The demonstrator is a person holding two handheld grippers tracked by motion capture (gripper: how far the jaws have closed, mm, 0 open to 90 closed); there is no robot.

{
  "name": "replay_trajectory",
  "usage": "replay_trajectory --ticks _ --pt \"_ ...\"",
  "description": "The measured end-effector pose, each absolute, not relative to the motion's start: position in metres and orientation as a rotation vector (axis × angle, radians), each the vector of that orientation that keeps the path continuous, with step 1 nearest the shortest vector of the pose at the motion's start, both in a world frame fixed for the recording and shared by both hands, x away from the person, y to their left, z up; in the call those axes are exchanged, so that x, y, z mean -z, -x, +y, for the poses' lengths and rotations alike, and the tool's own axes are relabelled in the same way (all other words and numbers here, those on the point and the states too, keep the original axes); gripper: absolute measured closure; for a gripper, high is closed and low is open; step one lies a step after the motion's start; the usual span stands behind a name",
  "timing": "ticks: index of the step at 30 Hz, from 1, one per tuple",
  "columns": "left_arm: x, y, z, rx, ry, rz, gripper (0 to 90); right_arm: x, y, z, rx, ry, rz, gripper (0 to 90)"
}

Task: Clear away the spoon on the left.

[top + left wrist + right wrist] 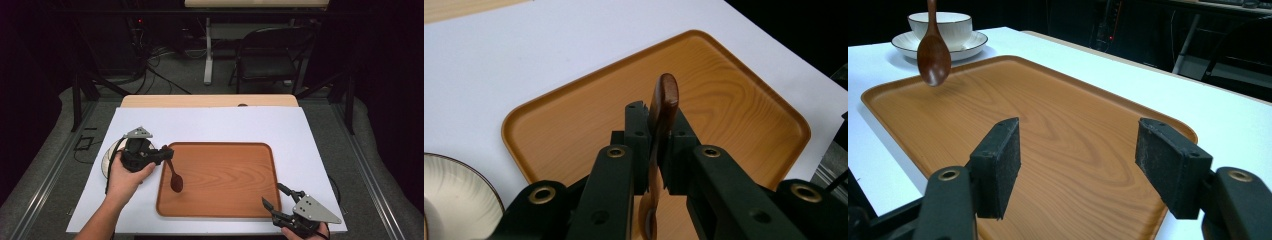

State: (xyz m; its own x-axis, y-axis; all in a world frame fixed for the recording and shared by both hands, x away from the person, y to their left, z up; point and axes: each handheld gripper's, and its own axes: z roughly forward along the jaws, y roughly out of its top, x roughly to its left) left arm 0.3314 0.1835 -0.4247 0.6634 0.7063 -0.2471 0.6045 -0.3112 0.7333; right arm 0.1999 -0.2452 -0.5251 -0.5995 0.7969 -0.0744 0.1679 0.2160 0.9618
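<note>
Right now the left hand-held gripper (167, 156) has its jaws clamped on the handle of a dark wooden spoon (174, 177), which hangs bowl-down over the left part of the wooden tray (260, 150). From the right gripper view the spoon's bowl (934, 60) looks to be just above the tray floor rather than resting on it, though I can't be sure of the gap. In the left gripper view the handle (663, 107) stands up between the closed pads, with the tray beneath.

I'd judge the step in hand to be the carrying of the spoon from the dishes to the tray, near its end. The next move calls for lowering the spoon until it lies on the tray, then parting the jaws gently so that the spoon settles flat and does not roll or tip off the rim.

The right hand-held gripper (280, 199) waits at the tray's near right corner, jaws wide apart and holding nothing.

Behind the left hand, on the white table (225, 125), sit a white bowl (940, 24) and a saucer (975, 42), the bowl standing on the saucer.

Counting: one spoon, one tray, one bowl, one saucer, two grippers. Beyond the table a dark folding chair (270, 55) stands on the floor.
</note>
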Motion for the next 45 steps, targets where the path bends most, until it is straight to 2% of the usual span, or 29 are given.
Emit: replay_trajectory --ticks 18,28,37,45 --pt "0.434 -0.348 0.170 -0.069 -2.085 1.053 84.0 0.525 -0.200 -0.246 -1.409 -0.885 1.916 34.2" --pt "0.443 -0.370 0.172 0.019 -2.075 1.100 83.9 0.525 -0.200 -0.246 -1.409 -0.884 1.917 34.2" --pt "0.455 -0.386 0.172 0.015 -2.073 1.153 81.2 0.525 -0.200 -0.245 -1.412 -0.886 1.920 34.3" --pt "0.471 -0.402 0.170 0.068 -2.044 1.200 80.3 0.526 -0.201 -0.245 -1.416 -0.886 1.923 34.3"
